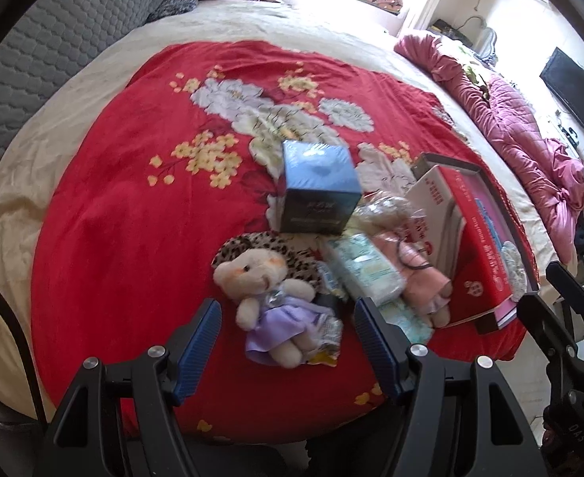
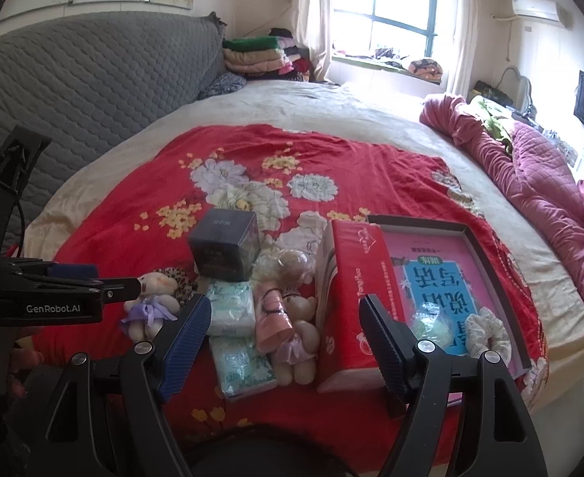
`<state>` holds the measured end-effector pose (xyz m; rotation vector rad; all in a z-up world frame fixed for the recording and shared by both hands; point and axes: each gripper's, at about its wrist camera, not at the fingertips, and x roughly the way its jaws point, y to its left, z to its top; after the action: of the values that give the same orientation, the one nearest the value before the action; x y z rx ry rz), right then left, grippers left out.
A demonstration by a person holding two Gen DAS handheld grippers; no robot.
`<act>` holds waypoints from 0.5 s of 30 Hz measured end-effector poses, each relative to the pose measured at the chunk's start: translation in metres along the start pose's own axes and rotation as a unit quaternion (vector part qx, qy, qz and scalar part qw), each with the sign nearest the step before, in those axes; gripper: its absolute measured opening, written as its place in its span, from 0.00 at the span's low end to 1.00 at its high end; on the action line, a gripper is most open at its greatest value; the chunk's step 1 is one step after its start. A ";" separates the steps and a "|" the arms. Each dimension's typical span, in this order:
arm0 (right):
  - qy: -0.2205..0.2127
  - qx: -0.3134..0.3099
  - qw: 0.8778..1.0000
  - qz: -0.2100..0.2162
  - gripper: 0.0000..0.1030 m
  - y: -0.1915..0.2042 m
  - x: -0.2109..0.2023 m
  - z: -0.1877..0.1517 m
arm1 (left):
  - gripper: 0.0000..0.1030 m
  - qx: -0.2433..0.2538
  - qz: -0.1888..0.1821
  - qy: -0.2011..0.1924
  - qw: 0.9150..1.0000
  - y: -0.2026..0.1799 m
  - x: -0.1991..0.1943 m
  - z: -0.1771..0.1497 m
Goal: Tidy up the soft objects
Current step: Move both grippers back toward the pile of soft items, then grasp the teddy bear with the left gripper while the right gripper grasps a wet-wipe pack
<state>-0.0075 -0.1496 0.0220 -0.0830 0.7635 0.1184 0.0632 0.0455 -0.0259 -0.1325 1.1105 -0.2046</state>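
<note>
A cream teddy bear in a purple dress [image 1: 268, 298] lies on the red floral blanket [image 1: 133, 198], its head on a leopard-print cushion [image 1: 292, 254]. My left gripper [image 1: 287, 305] hangs open just above the bear, one finger on each side, touching nothing. In the right wrist view, a second bear wrapped in pink [image 2: 288, 330] and two pale tissue packs [image 2: 230, 310] lie below my open right gripper [image 2: 284, 302]. The purple-dressed bear [image 2: 149, 310] shows at the left under the left gripper [image 2: 133, 286]. A clear-bagged plush [image 2: 288, 264] sits behind them.
A dark blue box [image 1: 320, 187] stands behind the toys. A red tissue box [image 2: 351, 298] leans beside a dark-rimmed tray [image 2: 470, 234] holding a pink book and a scrunchie [image 2: 486, 330]. A crumpled pink quilt [image 2: 530, 167] lies at the right, and a grey padded headboard [image 2: 93, 79] rises at the left.
</note>
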 end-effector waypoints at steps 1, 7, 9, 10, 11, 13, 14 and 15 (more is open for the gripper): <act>0.003 -0.002 1.000 0.001 0.76 0.001 0.002 -0.001 | 0.67 -0.003 -0.001 0.004 1.000 0.003 0.003 -0.001; 0.023 -0.011 1.000 0.006 0.76 0.007 0.016 -0.006 | 0.67 -0.010 -0.002 0.024 1.000 0.016 0.018 -0.011; 0.029 -0.015 0.999 0.006 0.76 0.010 0.021 -0.008 | 0.67 -0.007 -0.004 0.030 1.000 0.017 0.023 -0.015; 0.034 -0.017 0.999 0.008 0.76 0.011 0.024 -0.009 | 0.67 -0.004 -0.004 0.034 0.999 0.017 0.025 -0.016; 0.038 -0.019 0.999 0.009 0.76 0.012 0.026 -0.010 | 0.67 -0.003 -0.004 0.035 0.999 0.017 0.027 -0.017; 0.041 -0.023 0.999 0.012 0.76 0.014 0.029 -0.011 | 0.67 -0.005 -0.011 0.040 0.999 0.018 0.032 -0.018; 0.043 -0.025 0.999 0.014 0.76 0.015 0.030 -0.011 | 0.67 -0.012 -0.019 0.045 0.999 0.019 0.035 -0.018; 0.044 -0.027 0.999 0.015 0.76 0.016 0.031 -0.011 | 0.67 -0.021 -0.026 0.048 0.998 0.022 0.038 -0.019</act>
<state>0.0054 -0.1327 -0.0080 -0.1287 0.8499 0.1642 0.0645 0.0582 -0.0715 -0.1911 1.2093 -0.2351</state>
